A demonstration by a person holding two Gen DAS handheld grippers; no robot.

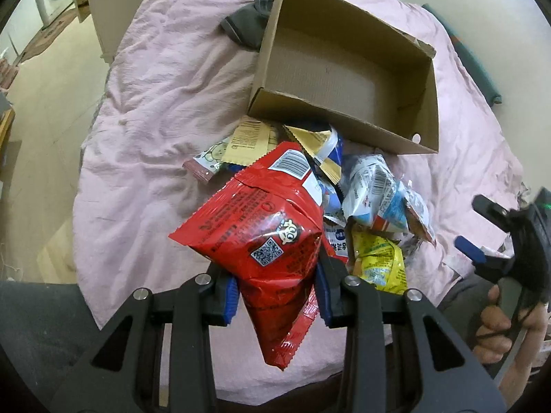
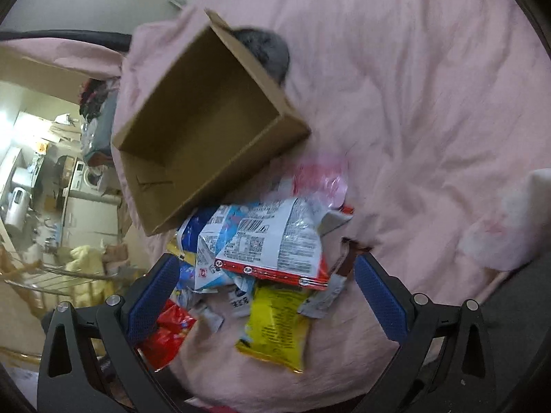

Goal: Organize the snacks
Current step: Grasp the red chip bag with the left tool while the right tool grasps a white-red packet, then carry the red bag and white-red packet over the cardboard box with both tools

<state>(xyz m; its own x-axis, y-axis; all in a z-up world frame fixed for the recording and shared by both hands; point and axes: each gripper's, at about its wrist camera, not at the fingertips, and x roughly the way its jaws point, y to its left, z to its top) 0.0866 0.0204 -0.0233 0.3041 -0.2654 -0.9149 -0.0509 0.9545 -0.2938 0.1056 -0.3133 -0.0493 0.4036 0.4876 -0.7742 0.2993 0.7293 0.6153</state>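
You are holding the red snack bag (image 1: 272,241) clamped in the left gripper (image 1: 277,296); the open cardboard box (image 1: 344,69) is lying at twelve o'clock, beyond the pile on the bed (image 1: 155,103). Your right gripper (image 2: 265,296) is standing apart above the yellow packet (image 2: 275,323).

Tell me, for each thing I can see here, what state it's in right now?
Red snack bag: pinched in the left gripper, lifted off the pile.
Right gripper: open, empty, above the snacks.
Cardboard box: open, empty, tilted on the bed.
Yellow snack bag: lying flat on the pink blanket.
White-and-blue snack bag: lying atop the pile.
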